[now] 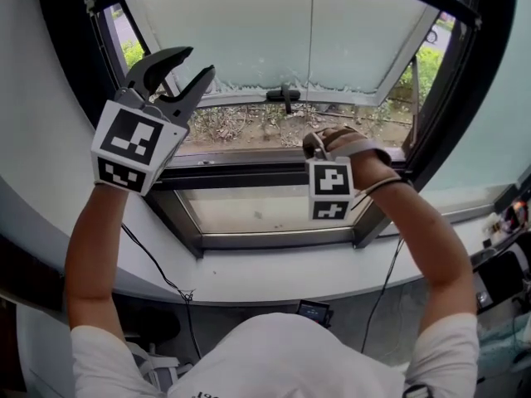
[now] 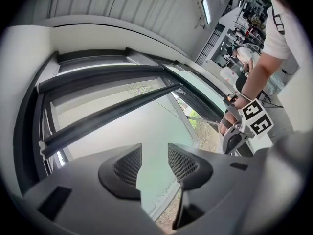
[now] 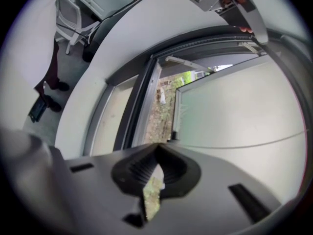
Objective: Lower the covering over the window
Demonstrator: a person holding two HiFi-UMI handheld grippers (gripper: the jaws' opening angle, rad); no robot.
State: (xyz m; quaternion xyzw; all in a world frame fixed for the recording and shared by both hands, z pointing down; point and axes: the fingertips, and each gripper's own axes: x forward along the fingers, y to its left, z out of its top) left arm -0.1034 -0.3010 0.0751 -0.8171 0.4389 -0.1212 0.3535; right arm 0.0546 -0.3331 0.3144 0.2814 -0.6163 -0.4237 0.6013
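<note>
The left hand-held gripper (image 1: 197, 63) is raised at the window's left, its jaws moderately apart with nothing between them. The right hand-held gripper (image 1: 319, 143), lower and further right, is clamped shut on a thin pale cord (image 1: 313, 40). The blind's dark bottom rail (image 2: 107, 114) sits high, near the top of the frosted window pane (image 1: 249, 31).

Right gripper (image 3: 155, 166): in the head view your right hand (image 1: 348, 149) covers its jaws. In its own view they sit together, but the thin line (image 3: 234, 144) across the frosted pane (image 3: 244, 111) is too fine to trace to them. Left gripper view: the dark bar (image 2: 107, 112) is smeared. Head view crops the pane's top and the desk clutter (image 1: 502, 255) at far right.
</note>
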